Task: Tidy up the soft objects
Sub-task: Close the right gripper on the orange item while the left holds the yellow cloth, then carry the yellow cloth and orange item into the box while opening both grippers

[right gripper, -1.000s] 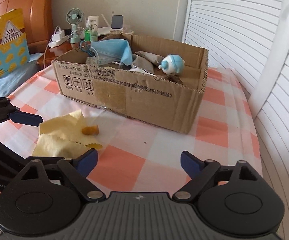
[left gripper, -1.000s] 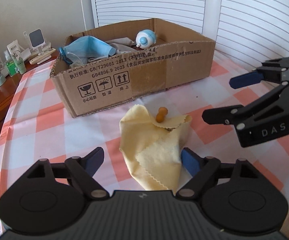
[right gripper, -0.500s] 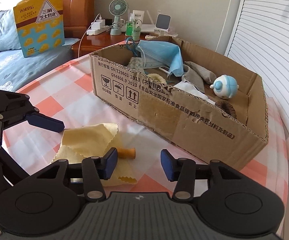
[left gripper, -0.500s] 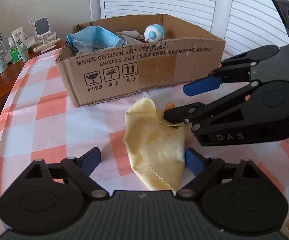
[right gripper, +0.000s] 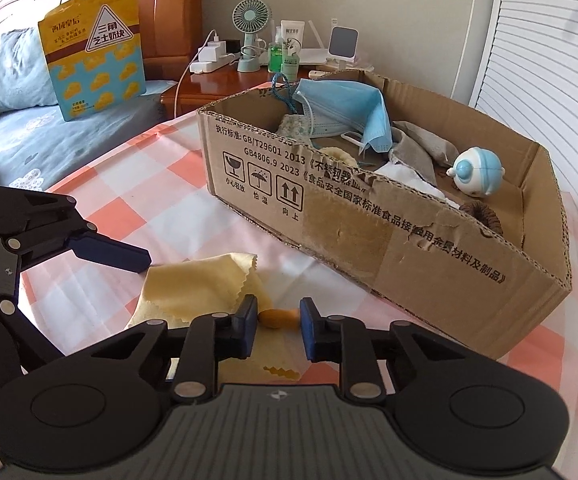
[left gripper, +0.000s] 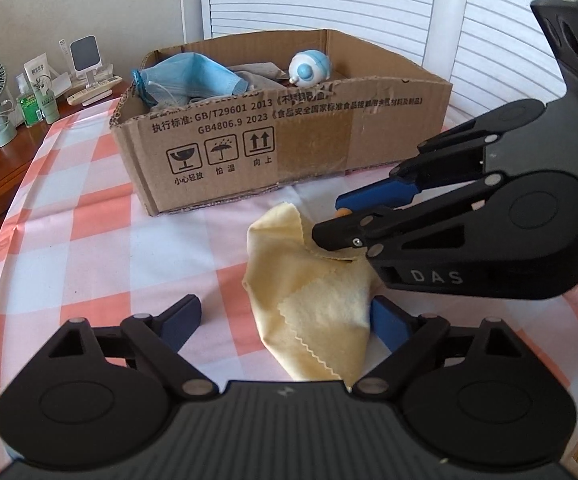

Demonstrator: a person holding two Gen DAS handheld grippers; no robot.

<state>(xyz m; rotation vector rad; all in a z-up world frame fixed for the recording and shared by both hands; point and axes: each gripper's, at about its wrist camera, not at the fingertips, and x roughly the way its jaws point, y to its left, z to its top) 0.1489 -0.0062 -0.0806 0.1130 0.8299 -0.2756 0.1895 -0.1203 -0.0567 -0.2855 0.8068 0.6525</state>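
Right gripper [right gripper: 276,318] jaws just closed onto small orange piece [right gripper: 279,317] atop yellow cloth [left gripper: 317,300]
Left gripper [left gripper: 285,322] jaws wide, straddling cloth near table [left gripper: 89,240] edge

Yellow cloth [left gripper: 321,304] lies before the cardboard box [left gripper: 289,136].
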